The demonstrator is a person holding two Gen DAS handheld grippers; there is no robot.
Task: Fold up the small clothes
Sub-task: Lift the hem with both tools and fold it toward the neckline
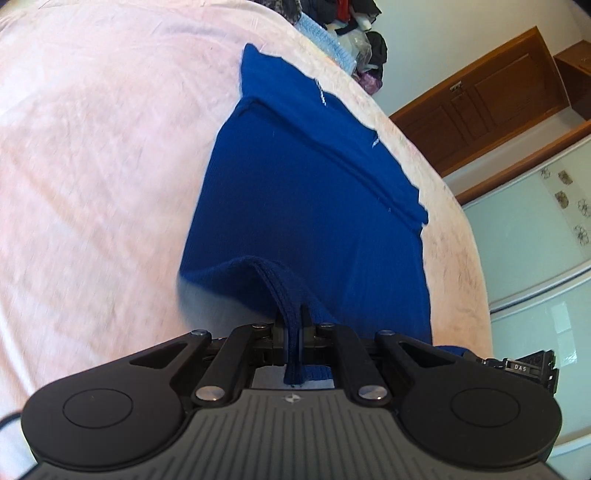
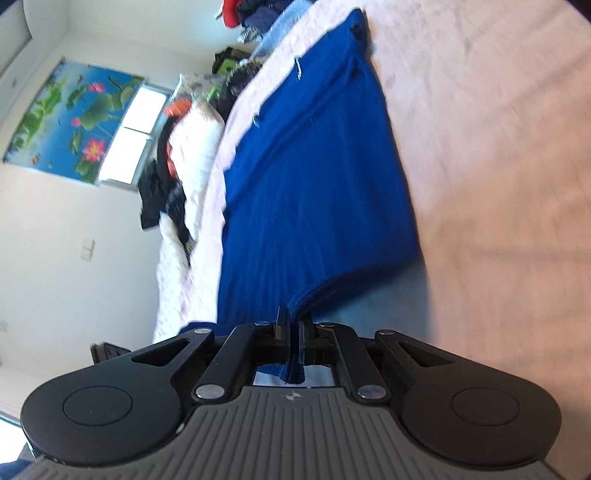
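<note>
My left gripper (image 1: 292, 325) pinches the near hem of the blue garment (image 1: 306, 206) | my right gripper (image 2: 294, 325) pinches the same hem's other corner | garment (image 2: 314, 192) lies on the pink bedspread (image 1: 92, 166), near edge lifted.

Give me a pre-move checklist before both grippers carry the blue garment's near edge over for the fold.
1. Left gripper shut on the hem of the blue garment: ok.
2. Right gripper shut on the garment's other near corner: ok.
3. Near edge lifted off the pink sheet at both held corners: ok.
4. Far part of the garment lying flat on the sheet: ok, with one folded band already across it.
5. Sheet beside the garment free of other things: ok; the clothes pile sits beyond the bed's far end.
6. Edge between the two grippers taut: cannot tell, neither view shows the whole span.
</note>
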